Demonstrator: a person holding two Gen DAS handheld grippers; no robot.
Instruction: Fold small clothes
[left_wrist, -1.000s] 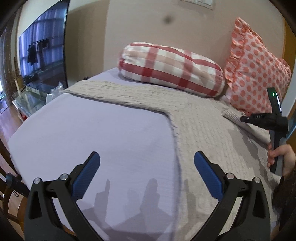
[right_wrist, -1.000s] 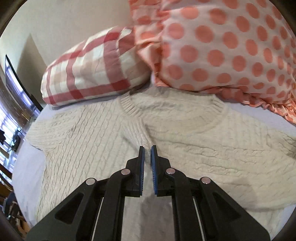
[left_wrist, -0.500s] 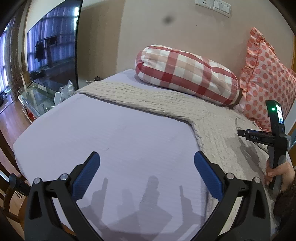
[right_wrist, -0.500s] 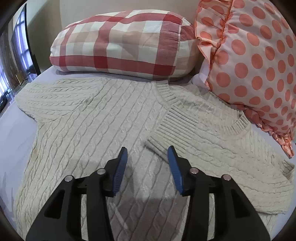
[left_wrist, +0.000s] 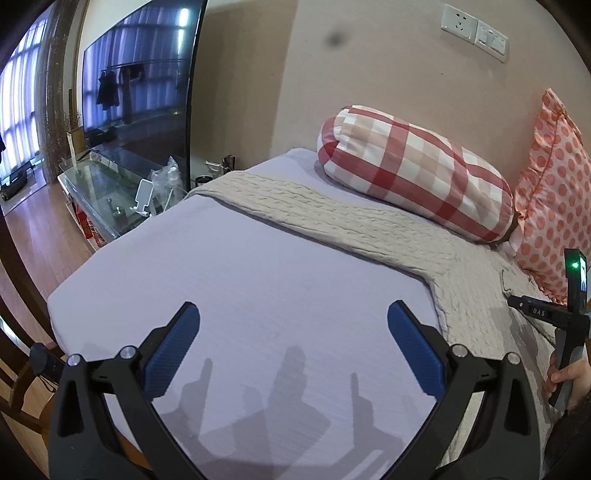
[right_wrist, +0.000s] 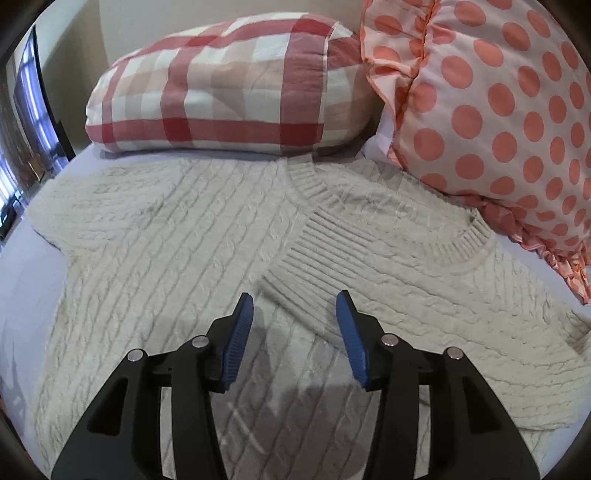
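A cream cable-knit sweater (right_wrist: 192, 236) lies flat on the lilac bed sheet. Its right sleeve is folded across the chest, with the ribbed cuff (right_wrist: 314, 258) just beyond my right gripper. My right gripper (right_wrist: 295, 332) is open and empty, hovering above the sweater's middle. In the left wrist view the sweater's other sleeve (left_wrist: 332, 218) stretches out toward the bed's left side. My left gripper (left_wrist: 293, 350) is wide open and empty above bare sheet (left_wrist: 258, 280), left of the sweater body. The right gripper's handle (left_wrist: 569, 325) shows at that view's right edge.
A red-checked bolster (right_wrist: 221, 88) and a coral polka-dot pillow (right_wrist: 498, 110) lie against the wall behind the sweater. Left of the bed stand a glass table (left_wrist: 107, 195) with small items and a large TV (left_wrist: 136, 85). The bed's left edge drops to wooden floor.
My right gripper opened, let go of the sleeve cuff and drew back. The cuff now rests on the sweater's chest. My left gripper tilted up and back, still open.
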